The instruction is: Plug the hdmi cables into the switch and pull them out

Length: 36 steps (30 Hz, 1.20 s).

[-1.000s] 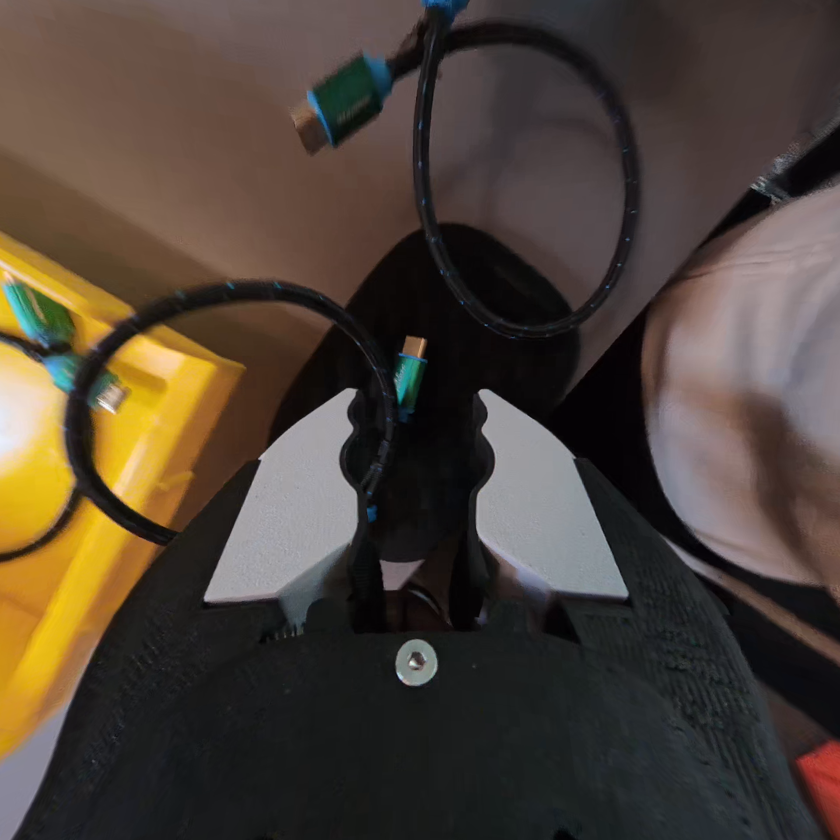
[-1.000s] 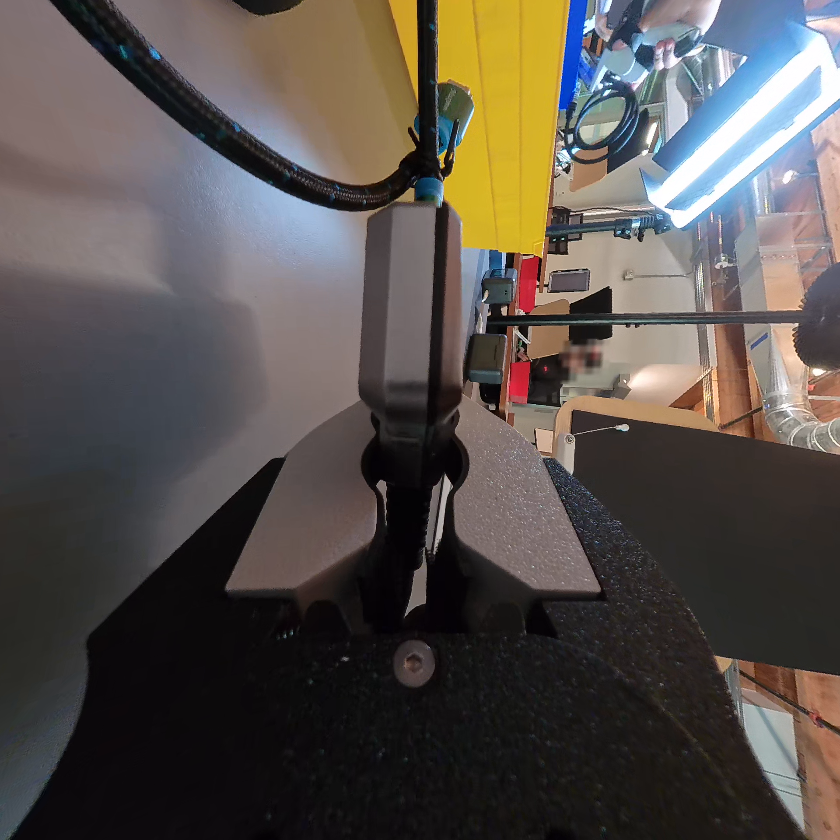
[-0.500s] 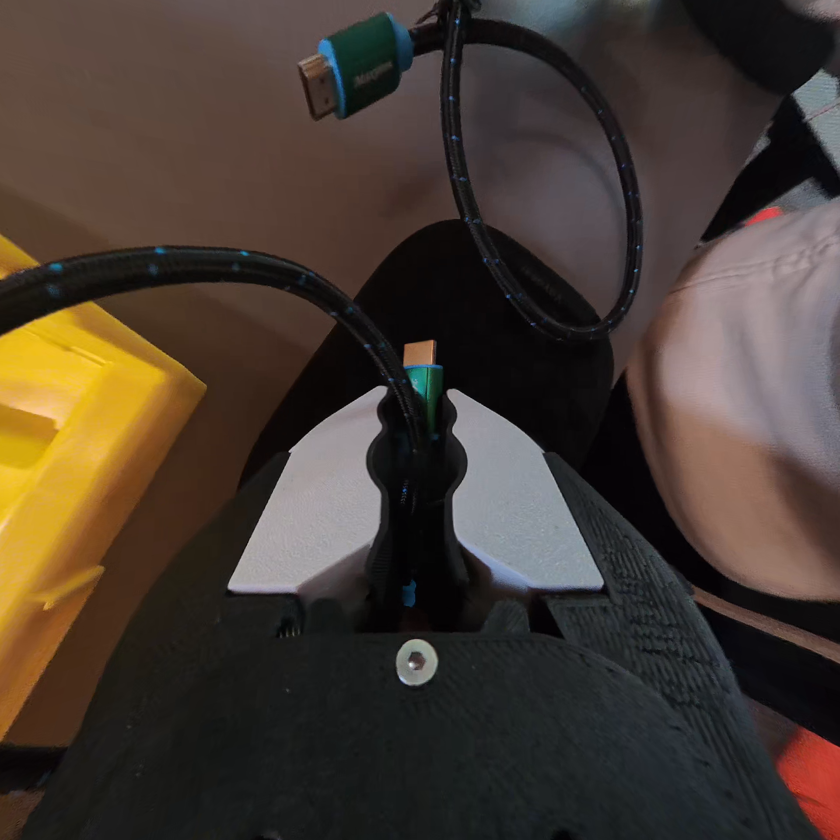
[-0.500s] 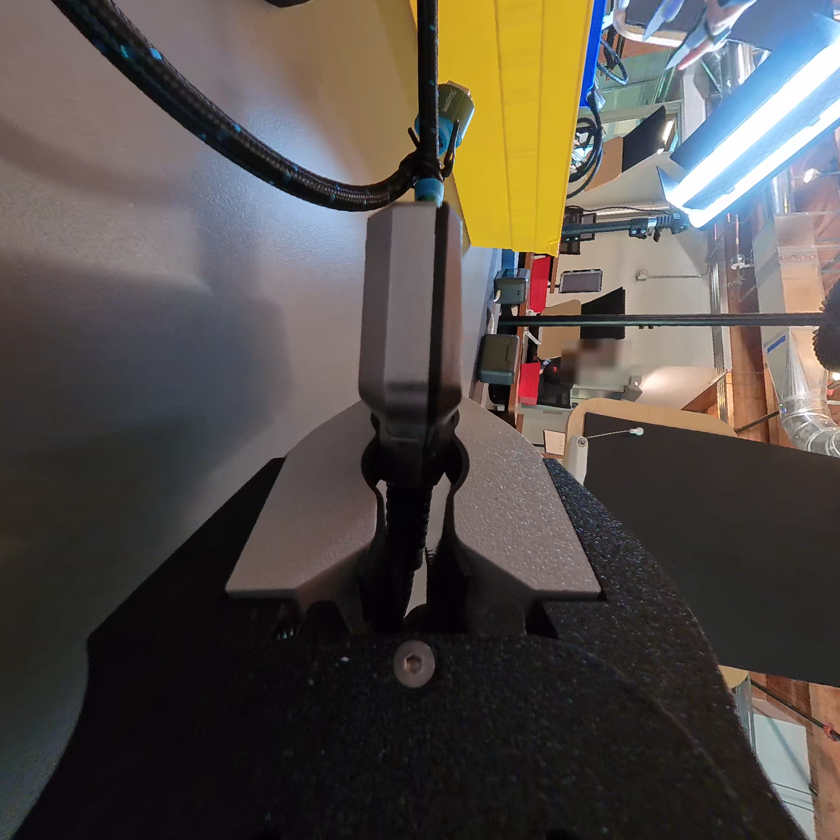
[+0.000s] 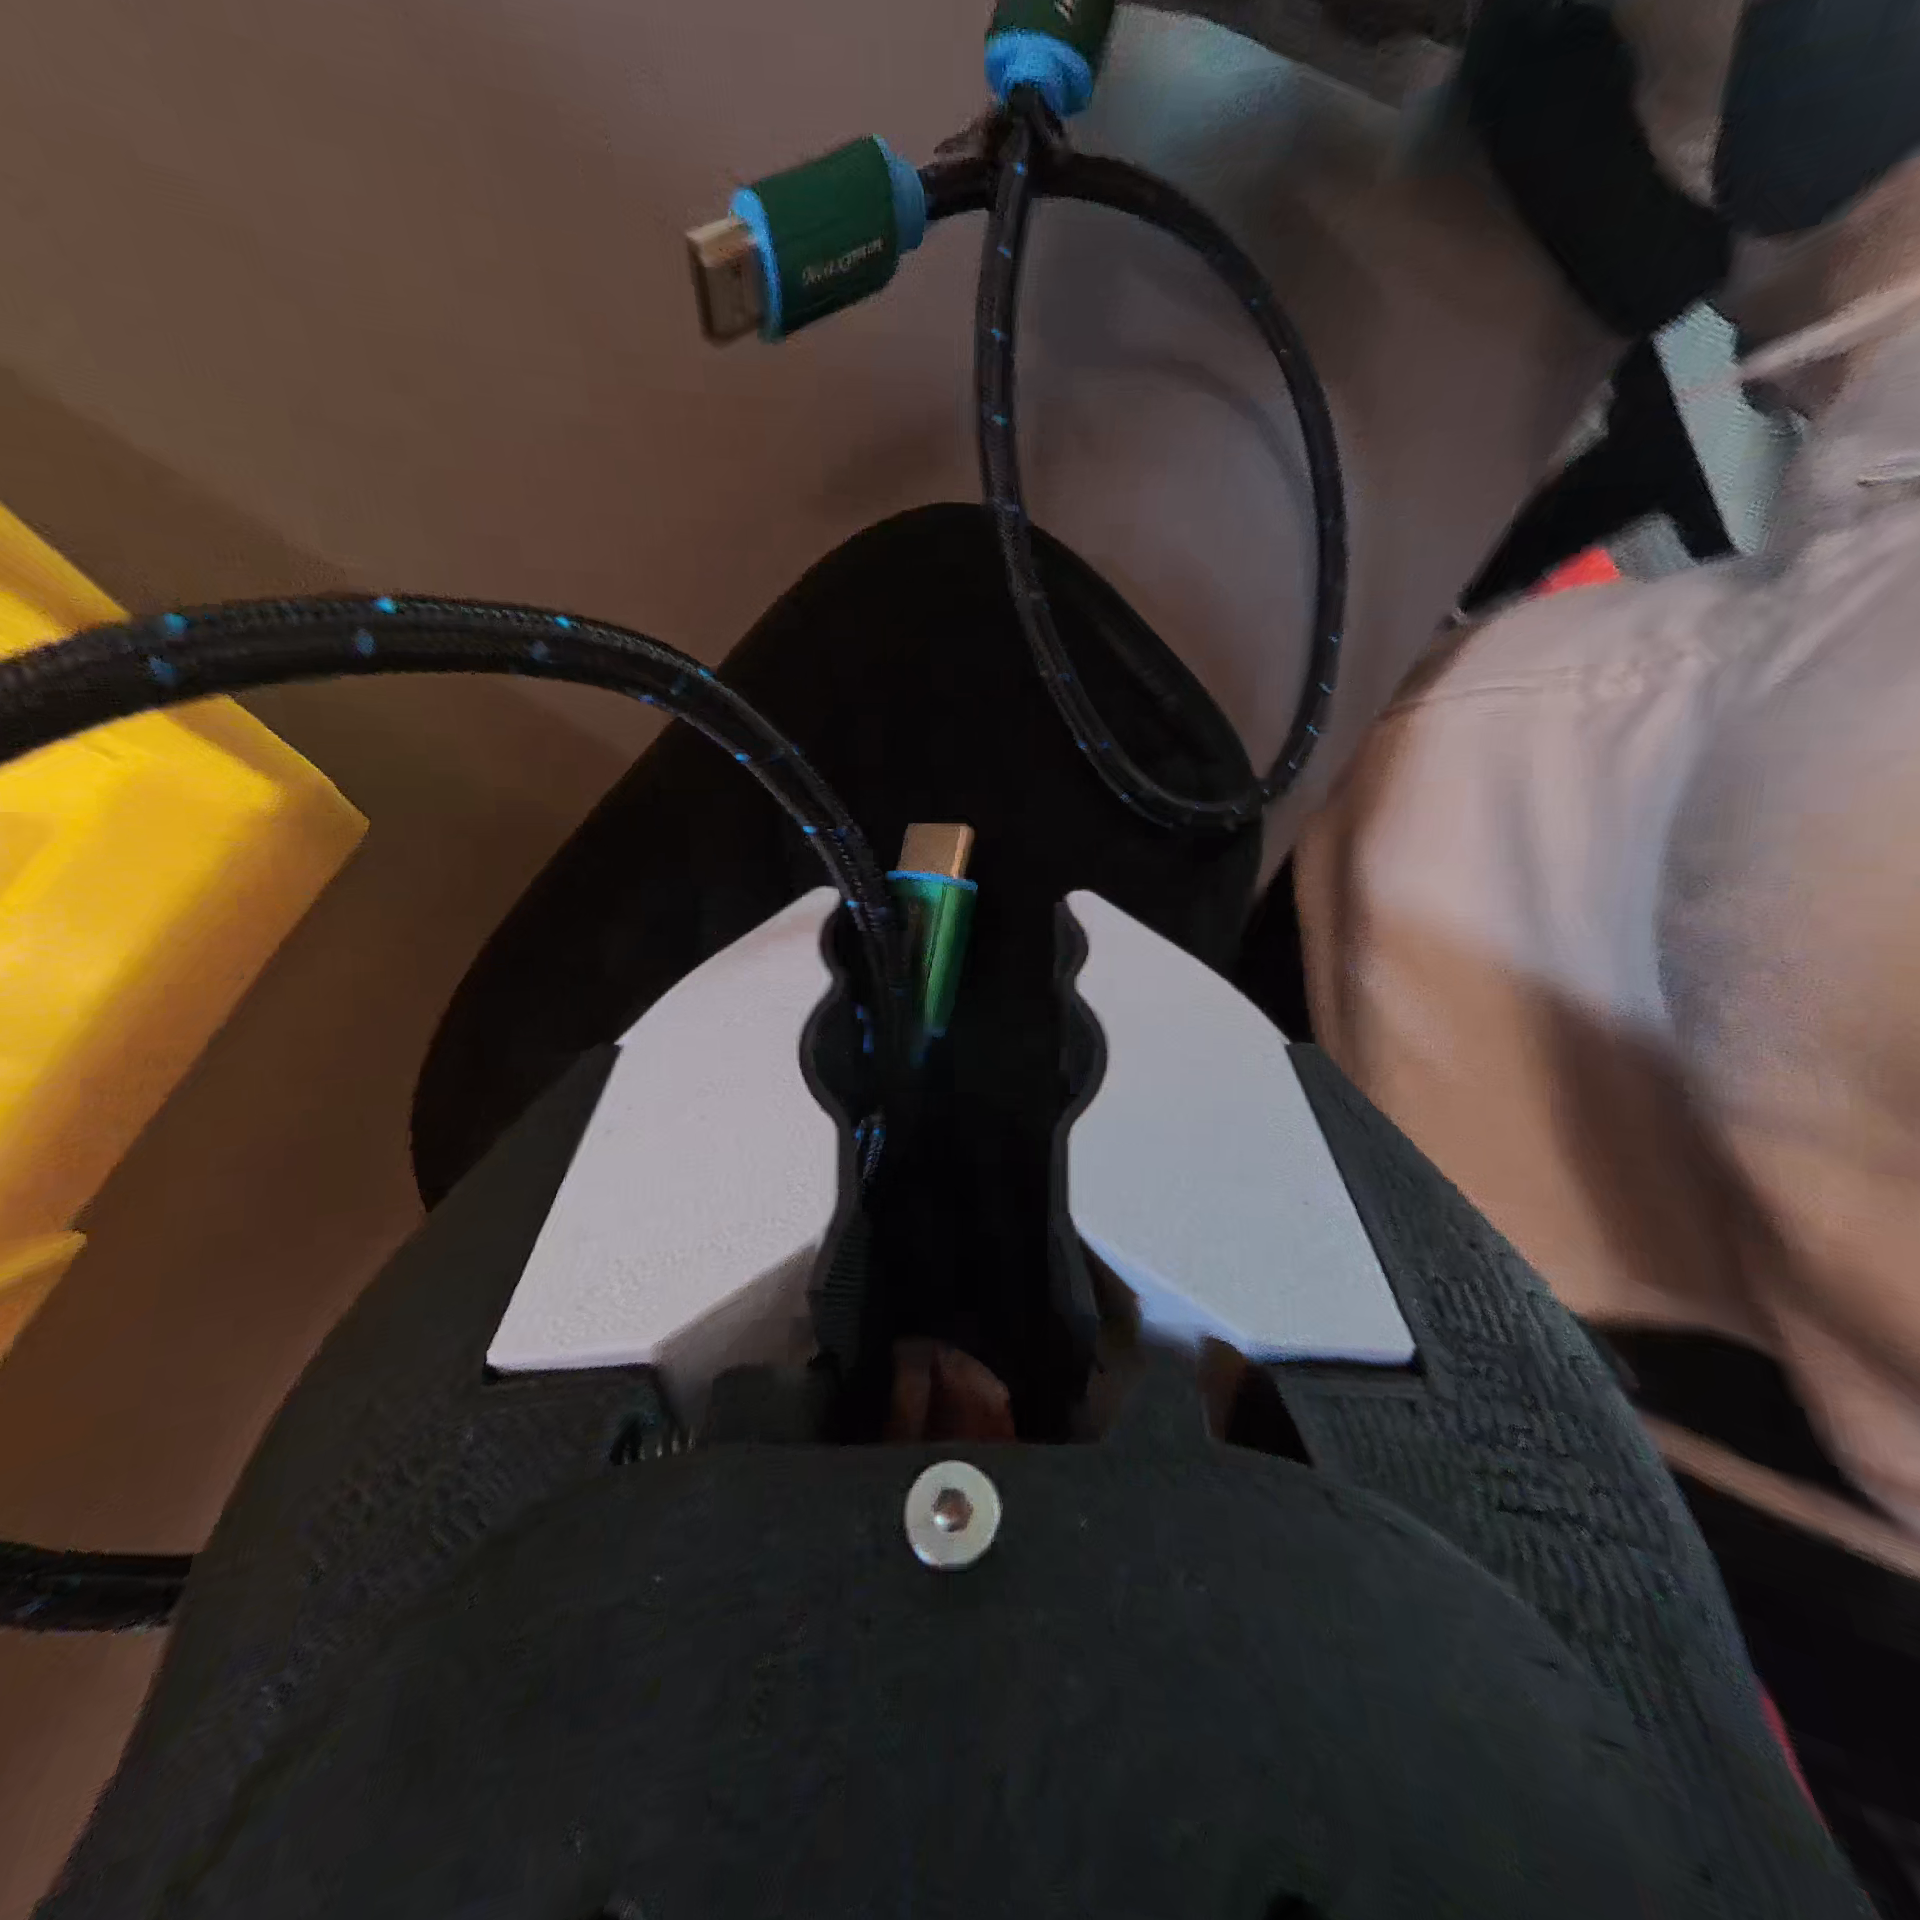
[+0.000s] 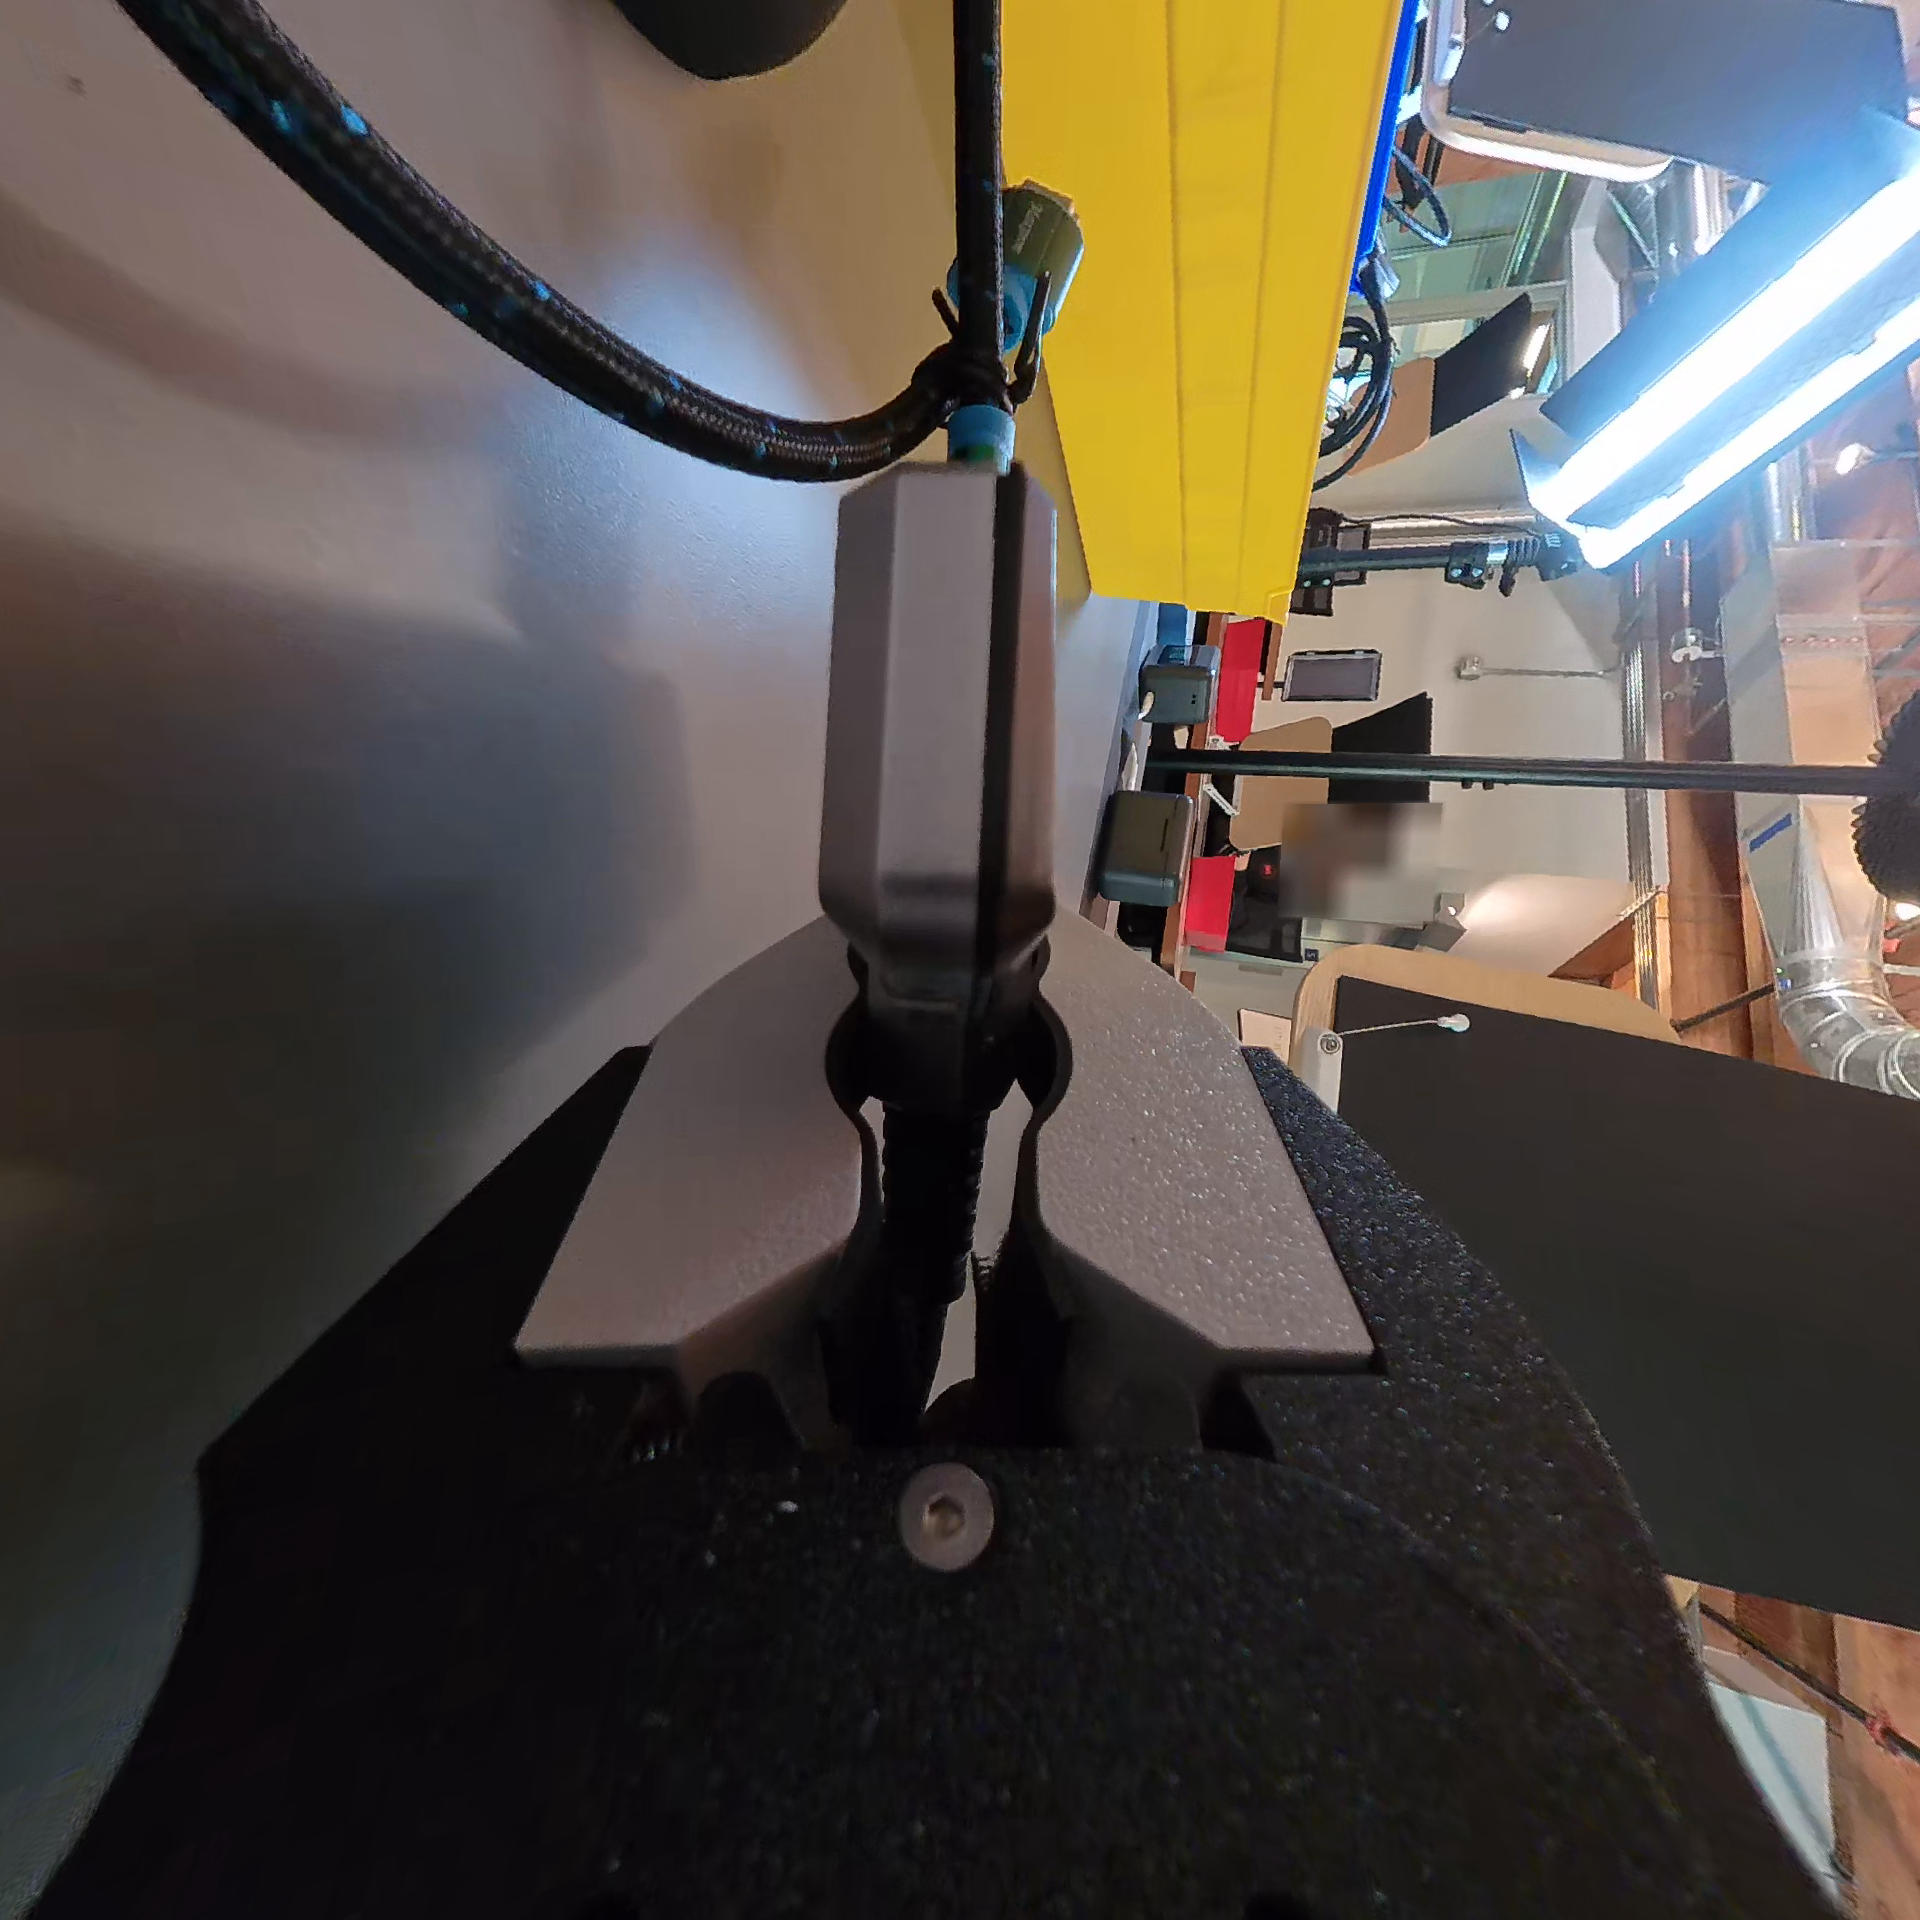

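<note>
1. The left gripper [image 5: 951, 909] points along the tabletop [image 5: 416, 312] towards a black pad [image 5: 883, 707]. Its fingers [image 5: 707, 1122] stand parted, grasping nothing firmly.
2. A green plug [image 5: 935, 956] with a gold tip sits in the gap, leaning against the left-hand finger. Its braided cable [image 5: 416, 634] arches away to the left.
3. The right gripper [image 6: 945, 966] is rolled onto its side, so the room beyond looks turned. Its fingers [image 6: 1164, 1143] are clenched on the near end of the grey switch [image 6: 914, 707], which points straight ahead.
4. A blue-collared plug [image 6: 979, 436] meets the switch's far end. How deep it sits cannot be told.
5. In the left wrist view a free plug [image 5: 810, 249] hangs above the pad on a cable loop [image 5: 1304, 468], tip to the left. A yellow bin [image 5: 125, 935] lies left and a pale sleeve [image 5: 1610, 935] right.
6. Half a second ago the left fingers were shut on the green plug, and now they have opened. The free plug sits farther right in the view and the bin shows less. The right gripper's hold on the switch is unchanged.
7. The free plug bears small pale lettering on its green shell.
</note>
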Tool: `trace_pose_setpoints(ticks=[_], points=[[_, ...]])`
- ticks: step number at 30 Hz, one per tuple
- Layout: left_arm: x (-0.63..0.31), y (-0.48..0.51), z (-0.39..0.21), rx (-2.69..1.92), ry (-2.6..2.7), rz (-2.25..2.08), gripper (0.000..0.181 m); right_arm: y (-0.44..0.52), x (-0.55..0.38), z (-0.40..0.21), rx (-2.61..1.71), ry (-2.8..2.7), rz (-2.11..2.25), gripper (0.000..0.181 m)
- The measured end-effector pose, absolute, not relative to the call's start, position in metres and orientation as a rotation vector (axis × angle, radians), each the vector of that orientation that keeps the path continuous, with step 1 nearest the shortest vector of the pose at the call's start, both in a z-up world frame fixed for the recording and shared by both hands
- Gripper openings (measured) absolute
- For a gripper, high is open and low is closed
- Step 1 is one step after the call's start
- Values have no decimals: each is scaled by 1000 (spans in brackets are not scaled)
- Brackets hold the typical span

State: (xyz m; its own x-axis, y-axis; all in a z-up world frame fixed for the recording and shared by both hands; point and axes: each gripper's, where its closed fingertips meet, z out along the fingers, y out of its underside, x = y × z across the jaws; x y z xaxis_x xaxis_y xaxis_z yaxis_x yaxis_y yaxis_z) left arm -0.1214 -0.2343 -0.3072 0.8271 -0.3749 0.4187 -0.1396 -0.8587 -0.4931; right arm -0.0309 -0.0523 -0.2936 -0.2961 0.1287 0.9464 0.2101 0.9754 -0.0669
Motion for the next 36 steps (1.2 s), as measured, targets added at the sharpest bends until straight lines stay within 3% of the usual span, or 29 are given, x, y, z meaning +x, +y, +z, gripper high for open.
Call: trace_pose_setpoints(ticks=[9,13,25,32,36], points=[[-139,-263,-312,-2792,867,-878,26,-53,-31,-293,-235,-1877,-92,23],[-128,-270,-323,-2748,803,-995,21,-50,-30,-292,-242,-1871,-95,23],[-126,-265,-320,-2606,819,-482,20,-57,-32,-296,-229,-1899,-67,23],[-96,-191,-260,-2444,627,-81,20,-41,-35,-284,-359,-1829,-129,23],[-63,-153,-269,-2383,636,-39,20,-40,-35,-281,-362,-1812,-142,23]])
